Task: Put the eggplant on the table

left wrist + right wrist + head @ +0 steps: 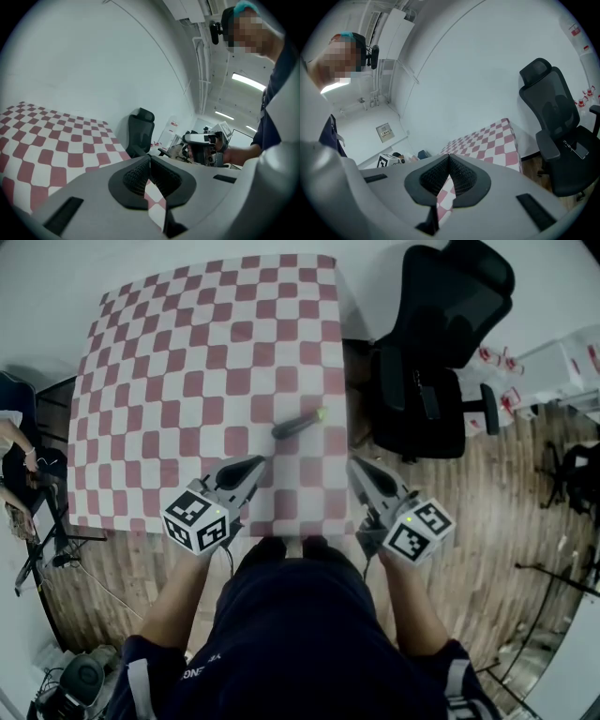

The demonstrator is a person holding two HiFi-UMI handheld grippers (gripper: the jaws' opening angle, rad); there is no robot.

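lying on the checkered table [187, 352], toward its near right corner, the eggplant [298, 424] is free of both tongs. the left gripper [261, 465] hovers over the table's near edge, jaws pressed together on nothing. the right gripper [356, 467], above the table's near right corner, is likewise closed and empty.

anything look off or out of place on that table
Nothing stands out. The eggplant lies intact on the checked tablecloth, towards its near right side, with nothing spilled. The left gripper and right gripper are shut and empty.
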